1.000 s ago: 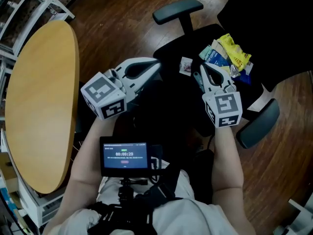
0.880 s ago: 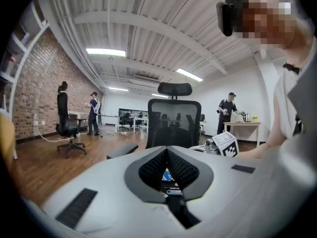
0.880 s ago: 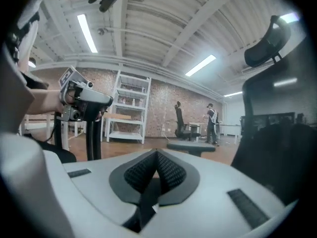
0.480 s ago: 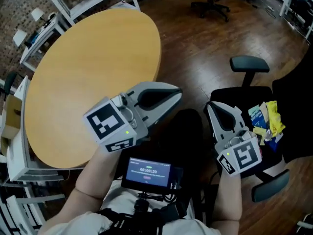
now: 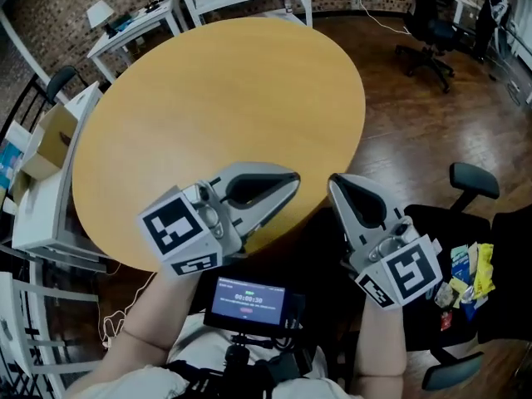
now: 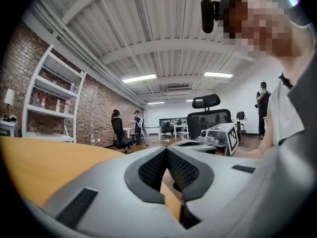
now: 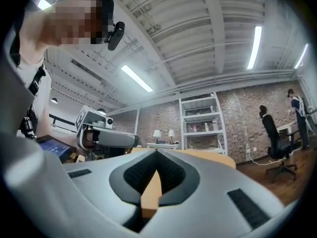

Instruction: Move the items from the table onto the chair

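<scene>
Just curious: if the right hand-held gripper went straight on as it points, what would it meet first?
Probably the round wooden table; the right hand-held gripper points toward its near edge, though height is unclear.

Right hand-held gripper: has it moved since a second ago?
Yes. The right hand-held gripper was beside the snack packets on the chair. It now sits well clear of them, with its tip by the round table edge.
</scene>
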`<state>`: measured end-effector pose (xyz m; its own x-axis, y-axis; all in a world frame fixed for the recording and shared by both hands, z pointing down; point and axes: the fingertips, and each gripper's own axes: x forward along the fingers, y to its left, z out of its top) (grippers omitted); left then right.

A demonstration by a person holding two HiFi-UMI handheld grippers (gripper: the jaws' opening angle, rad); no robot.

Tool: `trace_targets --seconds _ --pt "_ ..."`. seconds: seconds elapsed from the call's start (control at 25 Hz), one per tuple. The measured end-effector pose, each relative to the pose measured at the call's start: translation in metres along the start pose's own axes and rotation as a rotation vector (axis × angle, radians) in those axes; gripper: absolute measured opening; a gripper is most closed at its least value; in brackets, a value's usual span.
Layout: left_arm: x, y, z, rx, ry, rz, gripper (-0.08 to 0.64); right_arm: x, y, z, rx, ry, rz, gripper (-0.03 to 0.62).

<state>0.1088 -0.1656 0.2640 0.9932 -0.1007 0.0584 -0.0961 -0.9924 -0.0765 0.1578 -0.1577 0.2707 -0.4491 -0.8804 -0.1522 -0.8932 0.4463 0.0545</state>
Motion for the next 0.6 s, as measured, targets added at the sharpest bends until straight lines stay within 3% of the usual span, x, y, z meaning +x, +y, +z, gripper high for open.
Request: trace_targets --seconds 0.28,0.6 --pt "-0.099 0.046 -0.017 -0.06 -0.002 0.181 0.01 0.082 0.081 0.013 0.05 -0.041 0.26 0.0" --pt "-0.198 0.085 -0.039 -0.056 0.019 0.384 0.01 0.151 0.145 -0.006 0.112 0.042 0.375 0.0"
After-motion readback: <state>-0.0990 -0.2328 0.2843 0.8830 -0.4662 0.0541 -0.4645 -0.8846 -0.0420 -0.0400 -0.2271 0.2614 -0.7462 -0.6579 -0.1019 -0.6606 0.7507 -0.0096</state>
